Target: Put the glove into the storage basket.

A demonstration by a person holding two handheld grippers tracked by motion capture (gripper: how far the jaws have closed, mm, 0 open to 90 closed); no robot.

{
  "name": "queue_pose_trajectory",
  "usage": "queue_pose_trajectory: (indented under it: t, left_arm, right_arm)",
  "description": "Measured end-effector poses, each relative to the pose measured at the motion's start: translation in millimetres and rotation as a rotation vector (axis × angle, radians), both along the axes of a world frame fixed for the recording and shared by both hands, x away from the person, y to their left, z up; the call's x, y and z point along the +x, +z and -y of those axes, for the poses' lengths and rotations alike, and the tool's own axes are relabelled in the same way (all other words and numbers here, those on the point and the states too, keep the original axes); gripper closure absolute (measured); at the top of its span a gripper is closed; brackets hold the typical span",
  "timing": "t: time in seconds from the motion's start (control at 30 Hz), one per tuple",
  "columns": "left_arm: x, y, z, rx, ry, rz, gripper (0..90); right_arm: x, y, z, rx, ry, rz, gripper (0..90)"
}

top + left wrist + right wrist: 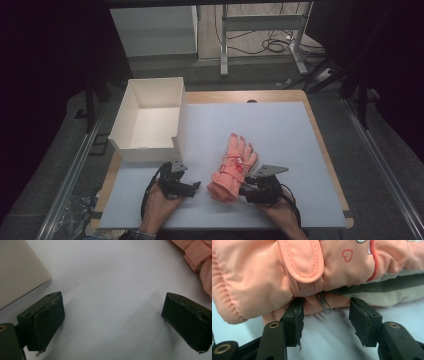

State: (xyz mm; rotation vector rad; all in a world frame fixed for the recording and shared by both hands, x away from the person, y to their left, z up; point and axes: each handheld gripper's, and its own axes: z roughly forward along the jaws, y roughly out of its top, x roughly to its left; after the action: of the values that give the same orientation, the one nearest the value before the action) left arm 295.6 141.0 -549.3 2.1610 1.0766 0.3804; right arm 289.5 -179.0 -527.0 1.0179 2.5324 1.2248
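one pink glove (234,167), one white box (150,120), two hand-held grippers, left (192,187), right (243,189)

In the right gripper view the pink glove (287,270) is cut off by the top, left and right edges, so its fingers are out of sight, and its lower edge hides the tips of both jaws. In the left gripper view, a corner of the white box (17,272) beyond the left jaw is cut by the edge. A small part of the glove (200,260) beyond the right jaw is blurred.
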Motion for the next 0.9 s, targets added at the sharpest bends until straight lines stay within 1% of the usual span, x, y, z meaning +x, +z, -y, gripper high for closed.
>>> queue_pose_trajectory:
  t: [0.03,0.13,0.2,0.3,0.37,0.4,0.47,0.5,0.57,0.6,0.63,0.67,0.83,0.9]
  left_arm:
    - [0.0,0.0,0.0,0.0,0.0,0.0,4.7]
    - [0.0,-0.3,-4.6,0.0,-0.021,0.001,4.7]
    - [0.0,-0.2,-4.9,0.0,-0.024,0.0,4.7]
    - [0.1,-0.1,-5.8,0.0,-0.03,0.0,4.8]
    - [-0.1,-0.1,-7.6,-0.003,-0.039,0.0,6.0]
    - [0.0,-0.1,-10.3,-0.005,-0.053,0.003,6.0]
    - [-0.4,-0.1,-17.1,-0.014,-0.074,0.006,9.6]
    - [-0.4,-0.1,-17.1,-0.014,-0.074,0.006,10.3]
    - [-0.6,-0.5,-18.8,-0.017,-0.081,0.009,10.3]
    - [-0.2,-1.1,-17.5,-0.011,-0.092,0.002,7.2]
    - [-0.2,-1.1,-17.5,-0.011,-0.092,0.002,3.6]
    - [-0.2,-1.3,-16.4,-0.006,-0.092,-0.003,2.5]
    - [-0.3,-0.9,-18.4,-0.023,-0.086,-0.008,3.0]
    - [-1.2,-0.6,-19.1,-0.036,-0.08,-0.013,3.0]
  right_arm:
    - [0.0,0.0,0.0,0.0,0.0,0.0,45.6]
    - [1.5,-1.0,-5.9,0.004,0.007,0.008,45.0]
    - [1.8,-0.9,-6.6,-0.002,0.007,0.008,44.9]
    - [3.0,-1.9,-10.3,0.004,0.009,0.009,44.7]
    - [3.7,-2.4,-12.3,0.001,0.01,0.013,44.7]
    - [4.2,-2.8,-13.6,0.004,0.011,0.014,44.7]
    - [6.0,-3.7,-18.2,0.003,0.011,0.018,44.6]
    - [6.0,-3.7,-18.2,0.003,0.011,0.018,44.6]
    - [6.9,-4.2,-21.3,0.001,0.009,0.021,44.5]
    - [7.6,-4.6,-24.7,-0.003,0.008,0.026,44.5]
    - [7.6,-4.6,-24.7,-0.003,0.008,0.026,44.5]
    - [8.0,-4.8,-26.0,-0.006,0.013,0.032,44.3]
    - [7.3,-4.0,-24.1,0.0,0.016,0.029,43.9]
    - [7.0,-3.2,-21.0,-0.007,0.016,0.032,43.8]
